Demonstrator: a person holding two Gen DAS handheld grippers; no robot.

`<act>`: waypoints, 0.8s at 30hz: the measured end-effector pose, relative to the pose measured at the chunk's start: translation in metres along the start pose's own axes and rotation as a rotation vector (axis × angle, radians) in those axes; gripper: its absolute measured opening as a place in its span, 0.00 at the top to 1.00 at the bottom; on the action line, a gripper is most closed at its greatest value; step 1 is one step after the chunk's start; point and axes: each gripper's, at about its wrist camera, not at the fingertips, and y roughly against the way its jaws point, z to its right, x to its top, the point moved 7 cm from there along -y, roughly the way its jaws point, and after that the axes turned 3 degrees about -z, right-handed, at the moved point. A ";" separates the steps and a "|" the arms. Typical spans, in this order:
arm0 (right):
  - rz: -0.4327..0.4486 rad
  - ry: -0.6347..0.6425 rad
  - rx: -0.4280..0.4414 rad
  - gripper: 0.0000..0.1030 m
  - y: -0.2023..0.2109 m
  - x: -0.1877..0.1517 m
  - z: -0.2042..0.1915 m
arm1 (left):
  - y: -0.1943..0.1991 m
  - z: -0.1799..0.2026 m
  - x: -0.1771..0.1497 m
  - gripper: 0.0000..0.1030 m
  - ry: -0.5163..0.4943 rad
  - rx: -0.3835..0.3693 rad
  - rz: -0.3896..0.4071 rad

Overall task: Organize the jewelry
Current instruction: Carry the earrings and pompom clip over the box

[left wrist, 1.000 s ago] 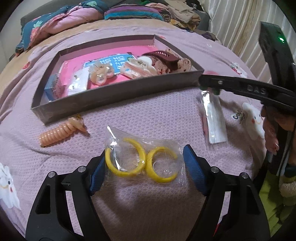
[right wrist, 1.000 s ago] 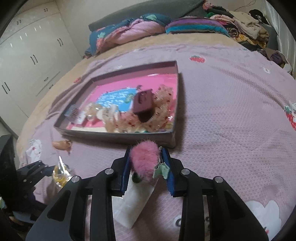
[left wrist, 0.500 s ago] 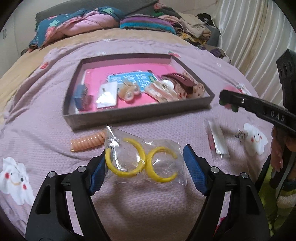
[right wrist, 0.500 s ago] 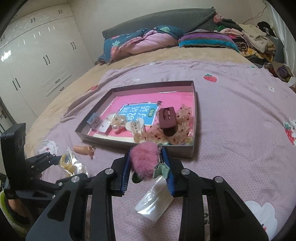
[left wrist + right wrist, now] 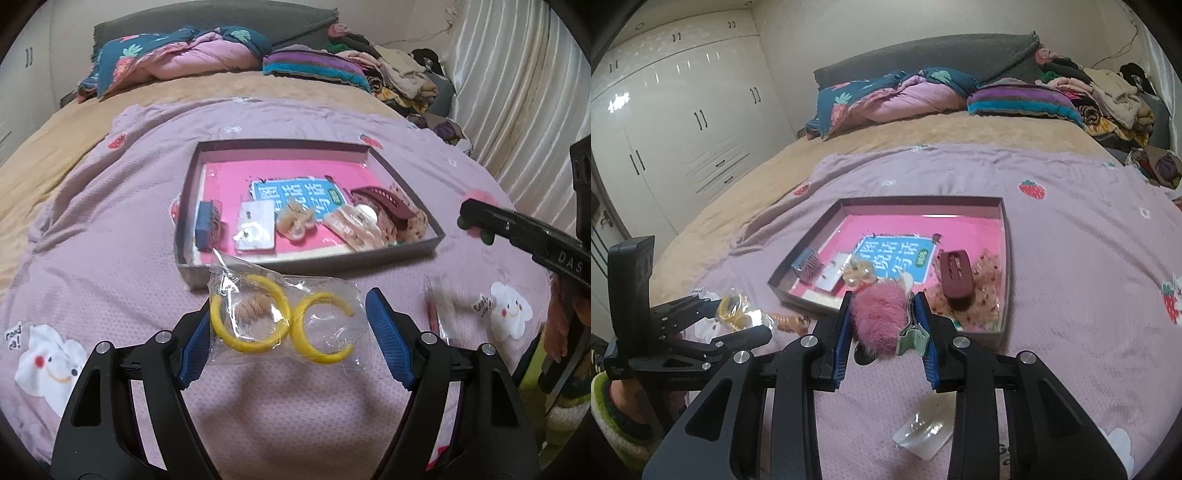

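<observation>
Bed with a mauve cartoon-print blanket (image 5: 110, 236), tan sheet beyond it, one folded navy-and-pink quilt (image 5: 173, 55) and one striped purple-teal pillow (image 5: 314, 66) at the head, a heap of clothes (image 5: 399, 74) in the far right corner, white wardrobe doors (image 5: 676, 122) on the left wall in the right wrist view. One shallow grey cardboard tray with a pink printed liner (image 5: 369, 258) lies mid-blanket; inside it, counted from the left view: one small blue comb-like piece (image 5: 207, 225), one white card with small studs (image 5: 255, 229), one beige bow clip (image 5: 295, 221), one pale cream claw clip (image 5: 354, 225), one dark maroon claw clip (image 5: 380, 199) lying on a dotted sheer scrunchie (image 5: 413, 225). The left gripper (image 5: 288, 328) has its blue-padded fingers set wide, clamped on the two side edges of a clear plastic bag holding two yellow open hoop earrings (image 5: 284, 321); the bag hangs above the blanket just in front of the tray's near wall and partly screens it. One peach coiled hair tie (image 5: 255, 306) shows through the bag, lying on the blanket behind it. The right gripper (image 5: 882, 325) has its fingers narrow, pressed on one fluffy pink pom-pom hair clip with a pale green clasp (image 5: 879, 317), held near the tray's near edge and blocking part of that wall. One clear flat packet (image 5: 923, 435) lies on the blanket below the right gripper; in the left view the same packet sits right of the bag. A hand in a sleeve shows at the frame edge.
</observation>
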 end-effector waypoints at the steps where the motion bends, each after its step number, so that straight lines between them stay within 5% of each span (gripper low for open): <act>1: 0.002 0.003 0.002 0.70 0.000 0.003 -0.001 | 0.001 -0.001 0.002 0.33 0.001 0.003 0.005; 24: 0.045 0.006 -0.019 0.70 -0.012 0.046 0.004 | -0.004 -0.012 0.073 0.33 0.006 0.007 0.083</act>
